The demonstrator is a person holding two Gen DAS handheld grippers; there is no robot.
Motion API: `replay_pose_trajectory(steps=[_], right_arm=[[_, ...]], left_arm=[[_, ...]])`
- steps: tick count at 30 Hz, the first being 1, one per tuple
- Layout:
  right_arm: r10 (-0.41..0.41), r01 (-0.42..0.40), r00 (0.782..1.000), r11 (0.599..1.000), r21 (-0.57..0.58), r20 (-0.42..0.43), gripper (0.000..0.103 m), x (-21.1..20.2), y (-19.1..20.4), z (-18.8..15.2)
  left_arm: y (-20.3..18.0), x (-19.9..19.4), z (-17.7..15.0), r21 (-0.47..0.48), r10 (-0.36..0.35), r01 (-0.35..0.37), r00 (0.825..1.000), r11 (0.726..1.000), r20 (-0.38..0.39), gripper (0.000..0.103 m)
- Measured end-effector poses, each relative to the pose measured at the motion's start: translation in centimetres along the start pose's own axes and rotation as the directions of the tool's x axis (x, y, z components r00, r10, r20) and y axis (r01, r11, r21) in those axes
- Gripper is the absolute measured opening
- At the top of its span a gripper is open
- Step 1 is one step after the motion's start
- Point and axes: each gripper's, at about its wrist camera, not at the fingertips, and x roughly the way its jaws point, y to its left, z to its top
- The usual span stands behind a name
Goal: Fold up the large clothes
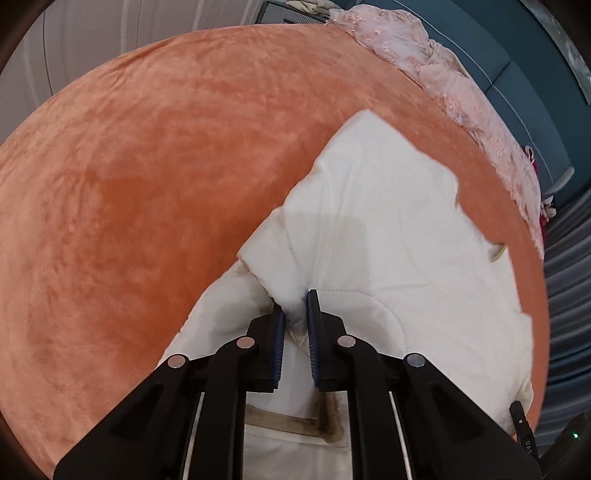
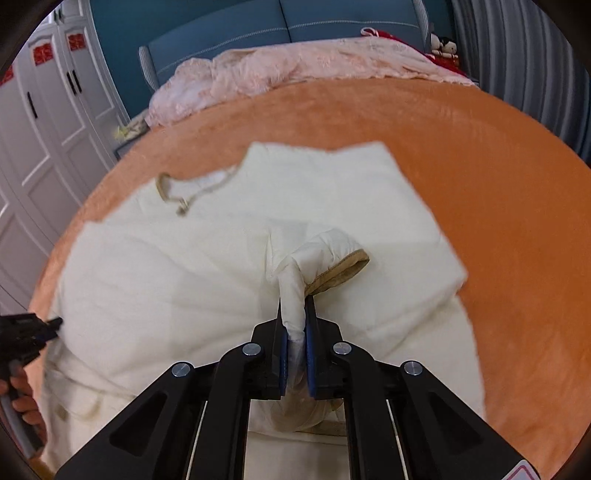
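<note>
A large cream-white padded coat (image 2: 221,258) lies spread on an orange bedspread (image 2: 480,184); it also shows in the left wrist view (image 1: 388,240). My right gripper (image 2: 295,314) is shut on a fold of the coat's sleeve, whose tan-trimmed cuff (image 2: 340,273) sticks out just past the fingers. My left gripper (image 1: 295,306) is shut on a bunched fold of the coat at its edge. The left gripper also shows at the left edge of the right wrist view (image 2: 33,332), held by a hand. The coat's tan-trimmed collar (image 2: 177,195) lies at the far left.
The orange bedspread (image 1: 129,203) stretches wide to the left of the coat. A crumpled pink lace blanket (image 2: 295,70) lies along the head of the bed against a blue headboard (image 2: 258,33). White wardrobe doors (image 2: 44,129) stand at left. Grey curtains (image 2: 535,74) hang at right.
</note>
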Motion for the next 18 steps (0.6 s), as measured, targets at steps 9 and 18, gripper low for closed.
replay_pose_trajectory(steps=[9,18], right_arm=[[-0.016,0.016,1.000,0.999,-0.029,0.009,0.009,2.1,0.2,-2.3],[-0.047,0.031,0.984,0.995,0.097,0.169,0.034,-6.5,-1.7,-0.5]], left_arm=[[-1.2,1.1,-2.1,0.147,0.078,-0.095,0.990,0.985,0.121,0.013],[-1.6,-5.5,-1.0,0.222,0.124,-0.173,0.968,0.960,0.217,0.015]])
